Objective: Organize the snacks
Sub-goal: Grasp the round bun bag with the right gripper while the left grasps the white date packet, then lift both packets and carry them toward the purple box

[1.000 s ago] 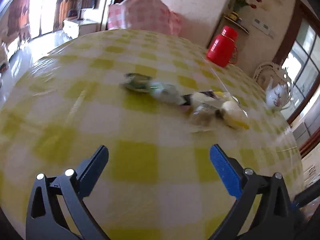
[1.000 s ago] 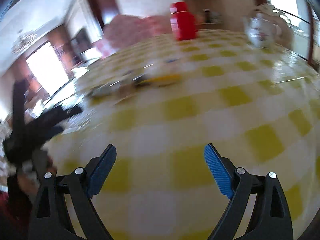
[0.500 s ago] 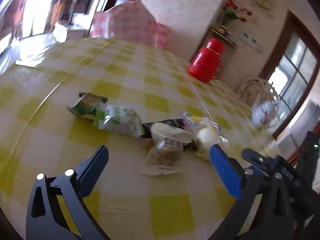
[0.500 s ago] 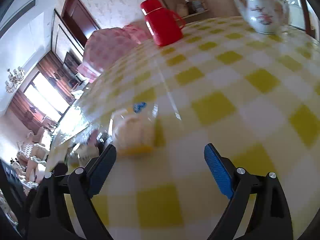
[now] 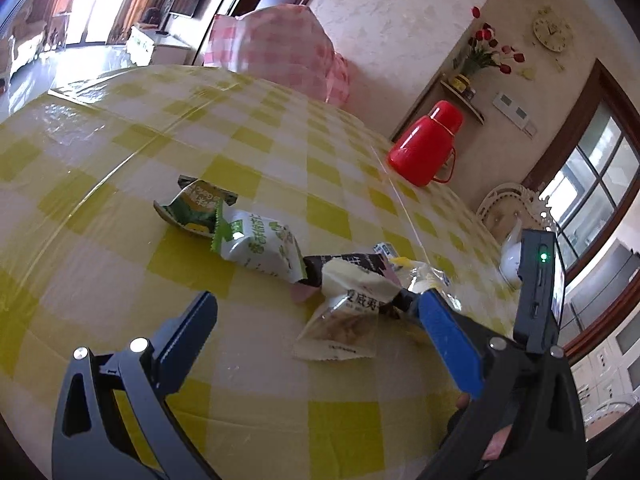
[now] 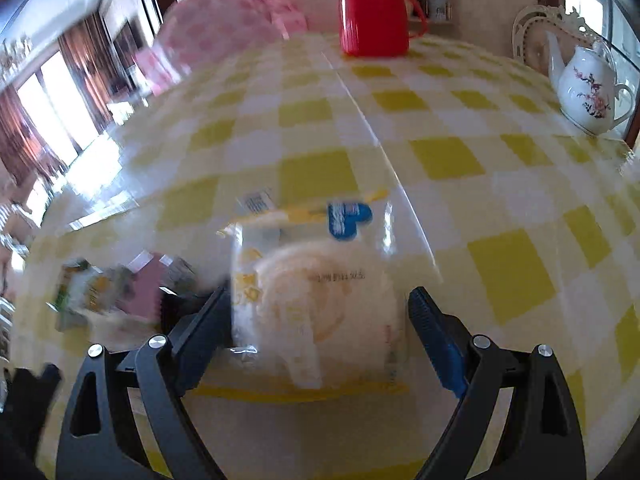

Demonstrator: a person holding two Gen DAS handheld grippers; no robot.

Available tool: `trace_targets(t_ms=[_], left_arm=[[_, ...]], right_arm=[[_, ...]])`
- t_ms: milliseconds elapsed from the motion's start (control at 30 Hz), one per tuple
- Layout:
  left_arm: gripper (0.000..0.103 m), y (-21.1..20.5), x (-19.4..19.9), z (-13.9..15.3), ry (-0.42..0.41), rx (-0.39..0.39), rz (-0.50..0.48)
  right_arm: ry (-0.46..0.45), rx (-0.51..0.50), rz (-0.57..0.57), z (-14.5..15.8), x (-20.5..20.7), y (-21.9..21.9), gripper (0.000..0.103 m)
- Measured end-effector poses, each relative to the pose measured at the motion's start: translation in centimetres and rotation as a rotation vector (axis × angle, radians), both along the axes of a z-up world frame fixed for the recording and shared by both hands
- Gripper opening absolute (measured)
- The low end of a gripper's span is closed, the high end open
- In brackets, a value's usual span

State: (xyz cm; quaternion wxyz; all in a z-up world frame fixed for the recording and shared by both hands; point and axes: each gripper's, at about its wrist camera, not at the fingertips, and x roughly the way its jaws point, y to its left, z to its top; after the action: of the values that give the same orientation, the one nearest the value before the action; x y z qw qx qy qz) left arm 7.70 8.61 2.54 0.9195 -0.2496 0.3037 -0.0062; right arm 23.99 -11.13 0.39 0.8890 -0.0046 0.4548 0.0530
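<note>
The right gripper (image 6: 320, 320) stands wide open with a clear bun pack (image 6: 320, 304) lying between its fingers, neither pad yet seen to touch the wrapper. The left gripper (image 5: 316, 320) is open too, holding nothing, hovering low over the table (image 5: 120, 280) with the snack row just ahead of it.

Nearest the left gripper lies a clear cracker pack (image 5: 344, 328), close to its right finger. Beyond that come a dark bar (image 5: 344, 264), a white-green pack (image 5: 260, 244) and, farthest along to the left, a green pack (image 5: 192, 204). They overlap end to end. Well beyond stand a red flask (image 5: 424, 148) and, far right of the right gripper, a teapot (image 6: 584, 92).

The step looks like the first pick: the right gripper is lined up on the bun pack. Next it would need to close gently on the soft wrapper without crushing the bun, then lift it clear of the neighbours.

Hard to tell: the right view is blurred, so the packs to its left are smears. No tray or box for the snacks shows anywhere. In the left view, the right gripper's body covers the bun pack's far end and most of the teapot.
</note>
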Motion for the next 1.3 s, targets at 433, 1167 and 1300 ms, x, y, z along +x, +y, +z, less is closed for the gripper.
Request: trace_targets(t_ms=[433, 1167, 1300], left_arm=[[0.101, -1.8, 0.9, -0.3, 0.043, 0.066, -0.099], [0.043, -6.9, 4.5, -2.1, 0.243, 0.426, -0.241], [0.043, -7.4, 1.1, -1.8, 0.215, 0.429, -0.305]], right_arm=[[-0.062, 0.109, -0.074, 1.3, -7.8, -10.5, 0.073], [-0.069, 0.143, -0.059, 1.2, -12.0, -11.6, 0.073], [-0.073, 0.130, -0.054, 1.3, -12.1, -11.4, 0.073]])
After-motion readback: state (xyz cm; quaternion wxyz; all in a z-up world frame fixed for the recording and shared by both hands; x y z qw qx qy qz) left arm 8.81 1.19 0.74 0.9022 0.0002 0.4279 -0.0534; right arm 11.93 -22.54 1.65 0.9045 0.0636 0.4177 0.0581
